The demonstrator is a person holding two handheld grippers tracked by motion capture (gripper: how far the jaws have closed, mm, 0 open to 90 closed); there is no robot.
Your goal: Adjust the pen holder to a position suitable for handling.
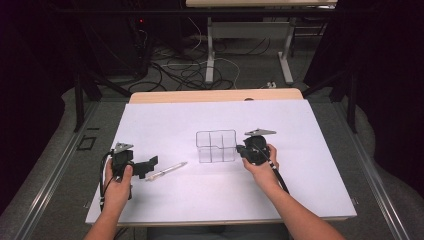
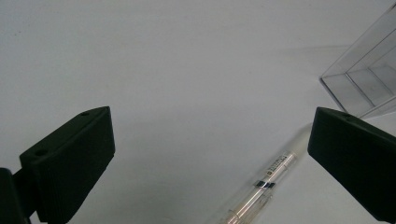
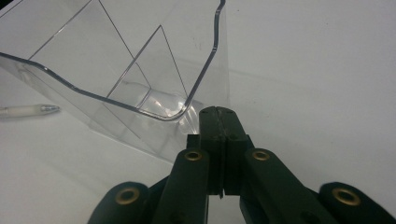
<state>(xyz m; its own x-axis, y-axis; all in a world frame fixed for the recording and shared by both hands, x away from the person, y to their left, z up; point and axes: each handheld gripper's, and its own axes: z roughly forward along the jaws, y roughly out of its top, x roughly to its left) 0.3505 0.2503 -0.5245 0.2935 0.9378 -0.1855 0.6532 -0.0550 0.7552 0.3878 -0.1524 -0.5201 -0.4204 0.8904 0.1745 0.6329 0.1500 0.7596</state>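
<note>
A clear pen lies on the white table sheet, left of a clear plastic box split into compartments. My left gripper stands open just left of the pen. In the left gripper view the pen lies close to the right-hand jaw of that gripper, untouched, and a corner of the box shows beyond. My right gripper sits at the box's right wall. Its jaws are pressed together against the outside of the box, with the pen tip farther off.
The white sheet covers the table, with bare room on the right and at the front. Beyond the far edge are cables on the floor and the legs of another table.
</note>
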